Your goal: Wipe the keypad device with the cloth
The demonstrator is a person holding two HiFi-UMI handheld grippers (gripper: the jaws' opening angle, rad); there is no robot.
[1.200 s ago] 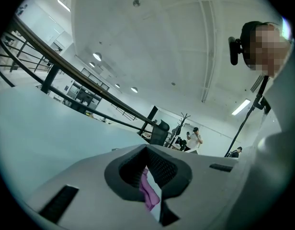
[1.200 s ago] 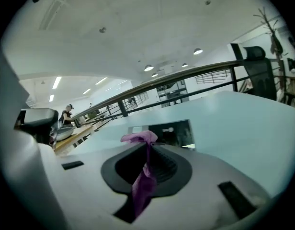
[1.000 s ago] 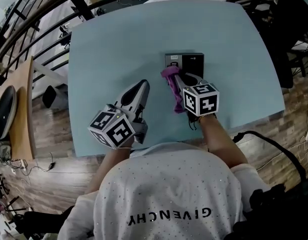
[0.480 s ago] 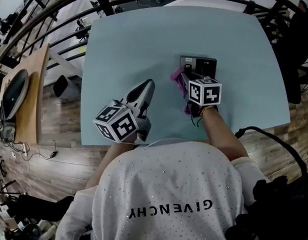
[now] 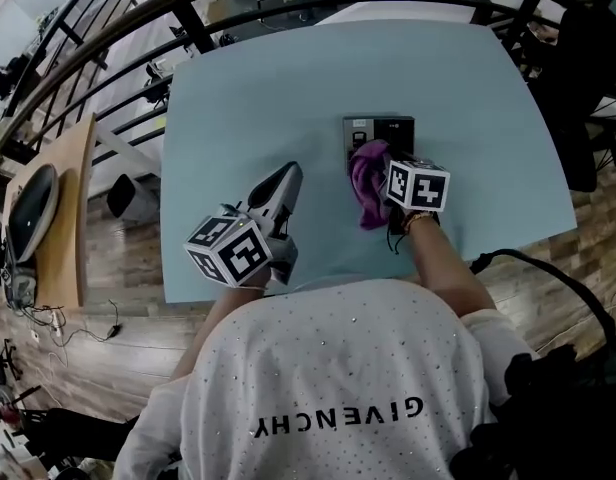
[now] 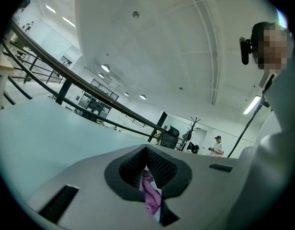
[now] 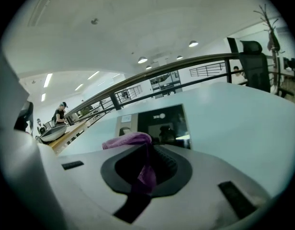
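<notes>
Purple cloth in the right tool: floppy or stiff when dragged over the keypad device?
Likely floppy: the purple cloth drapes in folds over the right tool and trails limp alongside it. Probably light, since a narrow pinch holds all of it. With only one fold clamped, it may bunch rather than wipe flat across the keypad device.

**Inspector:** State of the grey plastic left gripper (image 6: pixel 147 152)?

**Assistant:** Jaws closed to a thin slit. A sliver of purple cloth (image 6: pixel 150 198) shows in it; gripped or lying beyond, cannot tell.

**Inspector:** Surroundings?

**Assistant:** Pale blue tabletop (image 6: pixel 51 133) at left, black metal railing (image 6: pixel 66 78) behind it, black office chair (image 6: pixel 170 137) far off, white ceiling (image 6: pixel 152 42) above.
</notes>
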